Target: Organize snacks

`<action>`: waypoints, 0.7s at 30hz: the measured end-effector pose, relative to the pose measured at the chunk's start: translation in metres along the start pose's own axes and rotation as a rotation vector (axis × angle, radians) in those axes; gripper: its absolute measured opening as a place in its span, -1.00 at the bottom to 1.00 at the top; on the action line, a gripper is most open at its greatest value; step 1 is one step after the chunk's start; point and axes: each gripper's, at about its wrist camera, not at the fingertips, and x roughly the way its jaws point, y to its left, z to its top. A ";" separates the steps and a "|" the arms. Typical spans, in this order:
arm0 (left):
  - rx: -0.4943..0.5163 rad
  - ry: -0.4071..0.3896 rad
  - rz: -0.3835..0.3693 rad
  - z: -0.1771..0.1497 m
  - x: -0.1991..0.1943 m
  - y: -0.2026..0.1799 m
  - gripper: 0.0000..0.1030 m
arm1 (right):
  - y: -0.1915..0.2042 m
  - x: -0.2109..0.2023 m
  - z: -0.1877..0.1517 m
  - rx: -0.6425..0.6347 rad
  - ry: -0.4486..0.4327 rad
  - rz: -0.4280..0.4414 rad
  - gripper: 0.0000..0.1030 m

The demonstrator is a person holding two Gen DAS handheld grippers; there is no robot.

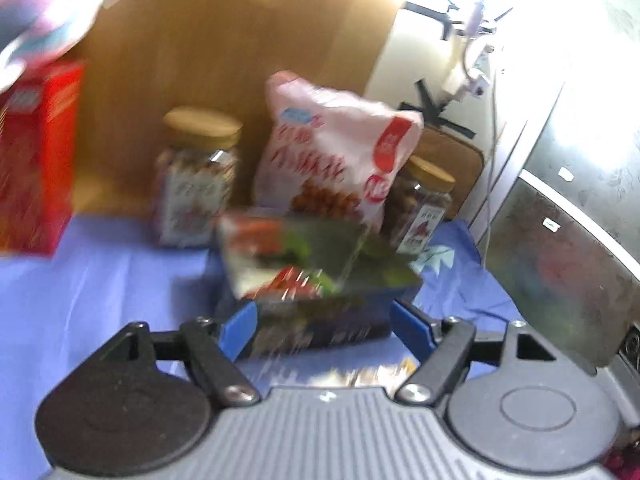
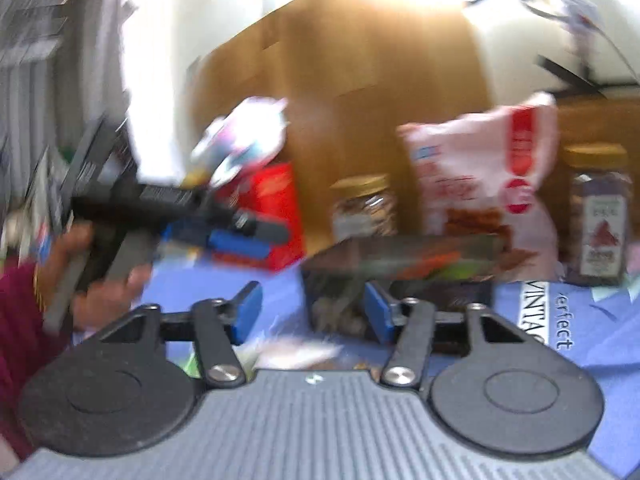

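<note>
1. The dark snack box lies on the blue-covered tabletop just ahead of the left gripper, between its spread fingers; whether they touch it is blurred.
2. Its long axis runs across the fingers.
3. The right gripper, fingers spread and empty, sits left of the box, so the left hand is nearer.
4. Behind stand two jars and a pink bag; the cloth reads "perfect".

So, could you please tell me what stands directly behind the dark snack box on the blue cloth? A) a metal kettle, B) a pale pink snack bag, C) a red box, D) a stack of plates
B: in the left wrist view the pale pink snack bag rises upright right behind the dark snack box, between the two cork-lidded jars.
</note>
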 end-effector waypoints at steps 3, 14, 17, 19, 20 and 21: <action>-0.066 0.018 0.012 -0.018 -0.009 0.017 0.47 | 0.028 0.018 -0.014 -0.169 0.102 -0.005 0.21; -0.167 0.012 -0.010 -0.040 -0.035 0.041 0.47 | 0.059 0.079 -0.029 -0.415 0.243 -0.107 -0.43; -0.165 0.018 -0.022 -0.043 -0.034 0.037 0.47 | 0.040 0.062 -0.018 -0.208 0.211 -0.121 -0.57; -0.166 0.026 -0.034 -0.045 -0.031 0.034 0.47 | 0.011 0.044 -0.009 0.020 0.162 -0.122 -0.59; -0.165 0.033 -0.042 -0.045 -0.028 0.032 0.47 | -0.005 0.034 -0.007 0.144 0.138 -0.120 -0.61; -0.164 0.039 -0.052 -0.045 -0.025 0.030 0.47 | -0.024 0.022 -0.007 0.286 0.112 -0.114 -0.64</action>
